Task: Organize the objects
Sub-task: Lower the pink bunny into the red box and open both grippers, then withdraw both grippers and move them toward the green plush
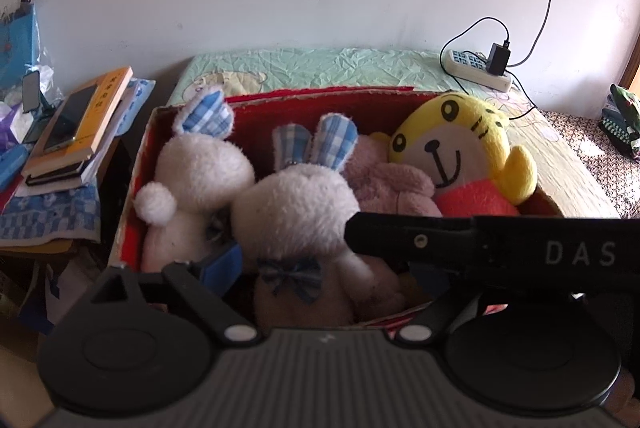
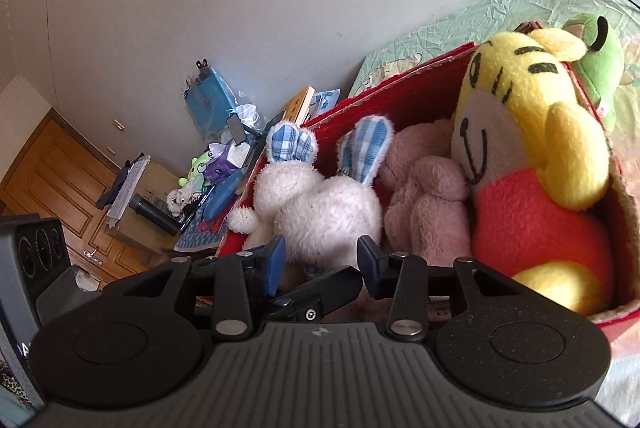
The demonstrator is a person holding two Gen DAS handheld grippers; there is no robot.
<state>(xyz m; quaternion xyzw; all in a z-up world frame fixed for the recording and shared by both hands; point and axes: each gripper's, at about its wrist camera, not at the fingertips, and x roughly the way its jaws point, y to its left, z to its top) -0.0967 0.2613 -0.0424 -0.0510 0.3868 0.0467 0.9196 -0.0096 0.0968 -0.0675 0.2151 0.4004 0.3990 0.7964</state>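
A red-lined cardboard box [image 1: 280,95] on the bed holds soft toys: a white rabbit [image 1: 304,216] with blue check ears, a second white rabbit [image 1: 196,171] left of it, a pink plush [image 1: 384,183] and a yellow tiger [image 1: 460,143] in a red shirt. My left gripper [image 1: 324,268] is open, its blue pads either side of the near rabbit's body. My right gripper [image 2: 322,260] is open just before the rabbit [image 2: 324,216], and its black body crosses the left wrist view [image 1: 500,244]. A green plush [image 2: 596,63] lies behind the box.
A side table [image 1: 48,224] at the left carries stacked books [image 1: 80,131] and a phone [image 1: 68,119]. A power strip [image 1: 476,67] with a charger and cables lies on the bed near the wall. Folded dark clothing [image 1: 624,123] is at the right. A wooden door [image 2: 52,179] stands far left.
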